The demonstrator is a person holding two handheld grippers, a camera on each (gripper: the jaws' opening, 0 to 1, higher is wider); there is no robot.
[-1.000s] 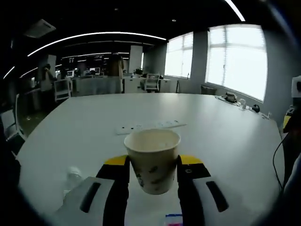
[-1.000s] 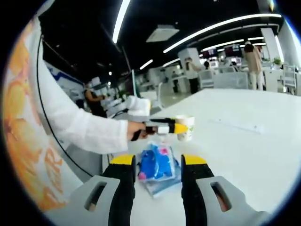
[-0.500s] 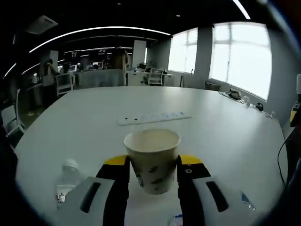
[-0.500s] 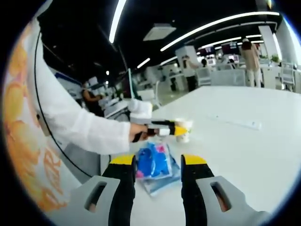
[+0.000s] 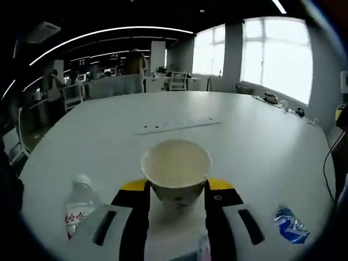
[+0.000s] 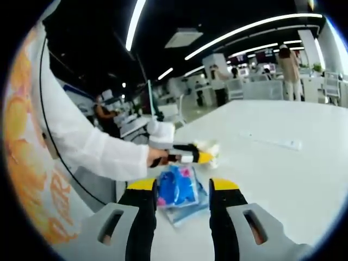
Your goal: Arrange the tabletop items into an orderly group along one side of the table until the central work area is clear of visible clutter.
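My left tool (image 5: 176, 190) is clamped on a paper cup (image 5: 176, 173), its two yellow-tipped jaws pressed against the cup's sides just below the rim, and the view looks down into the open mouth, so the tool is pitched forward over the white counter (image 5: 109, 141). To the left of my jaws a water bottle (image 5: 79, 206) lies on the counter, its cap pointing away from me, and to the right, near the counter's edge, sits a small crumpled blue wrapper (image 5: 291, 224). Farther out, across the middle of the counter, a white power strip (image 5: 178, 125) lies flat, well apart from the cup. In the right gripper view my left hand (image 6: 155, 156) reaches in from the left, sleeve in white, arm stretched out nearly level, holding the left tool with the cup at its far end. My right tool (image 6: 183, 196) has its jaws standing apart on either side of a blue packet (image 6: 179, 190) that lies on the counter between them; whether the jaws are touching the packet I cannot tell. The packet sits near the counter's edge closest to me, just beside and in front of the cup
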